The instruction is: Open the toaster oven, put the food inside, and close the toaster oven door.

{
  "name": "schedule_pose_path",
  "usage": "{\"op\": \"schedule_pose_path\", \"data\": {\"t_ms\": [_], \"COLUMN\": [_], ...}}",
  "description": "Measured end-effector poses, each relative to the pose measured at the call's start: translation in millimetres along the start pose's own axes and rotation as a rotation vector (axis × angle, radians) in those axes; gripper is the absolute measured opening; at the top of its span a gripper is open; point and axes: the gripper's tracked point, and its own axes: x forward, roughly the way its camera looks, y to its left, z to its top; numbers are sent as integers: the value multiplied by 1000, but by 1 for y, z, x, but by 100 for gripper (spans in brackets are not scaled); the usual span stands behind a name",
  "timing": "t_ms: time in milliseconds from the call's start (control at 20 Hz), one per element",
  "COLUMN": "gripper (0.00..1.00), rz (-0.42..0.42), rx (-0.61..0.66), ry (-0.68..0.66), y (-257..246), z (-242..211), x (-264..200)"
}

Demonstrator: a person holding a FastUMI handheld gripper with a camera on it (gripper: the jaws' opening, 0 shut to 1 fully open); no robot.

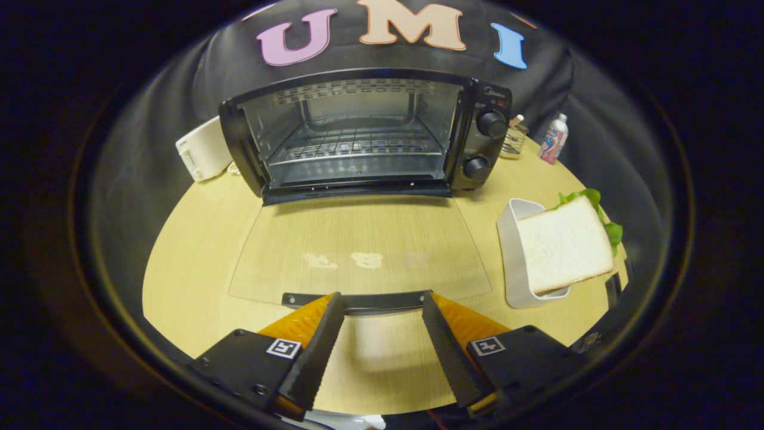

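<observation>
One step done: toaster oven (364, 134) door (358, 251) down ahead of gripper (382, 304), spread wide, empty; sandwich (564, 245) waiting right, unloaded.

A pale wood-grain tabletop (197, 251) with a rounded outline stands against the booth's black cloth wall (149, 119), which hangs in soft folds behind and around it. Along the tabletop's far edge sit a white boxy appliance (203, 149) towards the far left corner, and towards the far right corner a small wire basket (513, 140) with a white-and-pink bottle (553, 138) just beside it. The light is dim and warm, falling from above, with a pale sheen on the wood and darkness past the table's edges.
</observation>
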Motion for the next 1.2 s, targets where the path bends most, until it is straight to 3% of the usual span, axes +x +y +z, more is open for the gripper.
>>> {"op": "schedule_pose_path", "data": {"t_ms": [400,650,950,1200], "gripper": [88,88,88,87], "rz": [19,14,-50,-132], "rx": [-12,-42,-34,-13], "ry": [4,-62,-180,-223], "y": [1,-10,-68,-141], "z": [-5,32,93,116], "x": [0,-13,-34,-44]}}
